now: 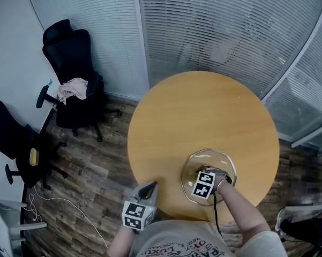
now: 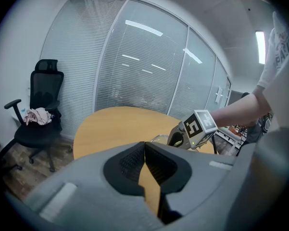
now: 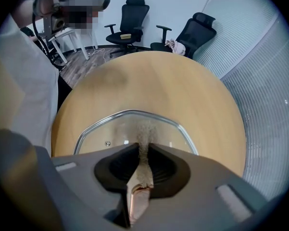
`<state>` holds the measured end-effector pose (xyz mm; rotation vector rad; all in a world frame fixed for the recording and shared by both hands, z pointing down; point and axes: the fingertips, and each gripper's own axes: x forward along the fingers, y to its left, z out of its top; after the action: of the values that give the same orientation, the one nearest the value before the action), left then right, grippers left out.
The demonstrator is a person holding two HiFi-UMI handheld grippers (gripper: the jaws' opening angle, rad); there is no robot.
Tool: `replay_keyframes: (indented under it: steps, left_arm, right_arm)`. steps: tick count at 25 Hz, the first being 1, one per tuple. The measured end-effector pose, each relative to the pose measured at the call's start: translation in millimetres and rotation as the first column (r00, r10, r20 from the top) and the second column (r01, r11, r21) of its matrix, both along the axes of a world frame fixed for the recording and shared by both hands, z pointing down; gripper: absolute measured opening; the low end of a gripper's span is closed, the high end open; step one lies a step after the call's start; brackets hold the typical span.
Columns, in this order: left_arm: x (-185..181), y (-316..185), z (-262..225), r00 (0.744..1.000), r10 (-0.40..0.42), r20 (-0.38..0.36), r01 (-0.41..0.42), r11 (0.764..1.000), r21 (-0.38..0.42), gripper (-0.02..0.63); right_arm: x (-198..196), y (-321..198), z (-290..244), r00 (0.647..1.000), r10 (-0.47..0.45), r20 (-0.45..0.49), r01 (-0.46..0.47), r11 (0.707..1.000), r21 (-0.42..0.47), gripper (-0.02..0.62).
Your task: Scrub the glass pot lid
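Currently the right tool pinches a thin tan scrub pad over the glass pot lid on the table. The left tool is closed and empty at the table's near edge.

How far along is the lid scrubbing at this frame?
Done: the round glass pot lid lies on the wooden table. In hand: the right gripper holds a thin tan scouring pad on it. The left gripper is shut, empty. Remaining: how much scrubbing is left cannot be judged.

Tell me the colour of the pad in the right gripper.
Sandy tan; the right gripper view shows the pad best.
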<state>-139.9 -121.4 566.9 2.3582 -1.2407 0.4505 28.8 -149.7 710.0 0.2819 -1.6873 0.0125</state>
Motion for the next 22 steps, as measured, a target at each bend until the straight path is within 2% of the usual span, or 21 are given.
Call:
replay_keyframes:
  steps: [4,11,22]
  left_arm:
    - [-2.3,3.6,0.2,1.0,0.0,0.004,0.0,1.0,-0.001,0.008]
    - [1.1,16.3,5.5,0.999,0.039,0.009,-0.039,0.999,-0.018,0.008]
    - [20.8,22.9,11.4,0.991,0.131,0.0,-0.131,0.991,-0.029,0.008]
  right_arm:
    - [-2.7,13.0,-1.9,1.0,-0.027,0.009,0.027,1.0,-0.016,0.061]
    - [3.5,38.3,-0.6,0.987,-0.158,-0.018,0.159,0.986,0.053,0.061]
    - [32.1,78.4,-1.3,0.996,-0.09,0.019,0.089,0.996,0.029,0.061]
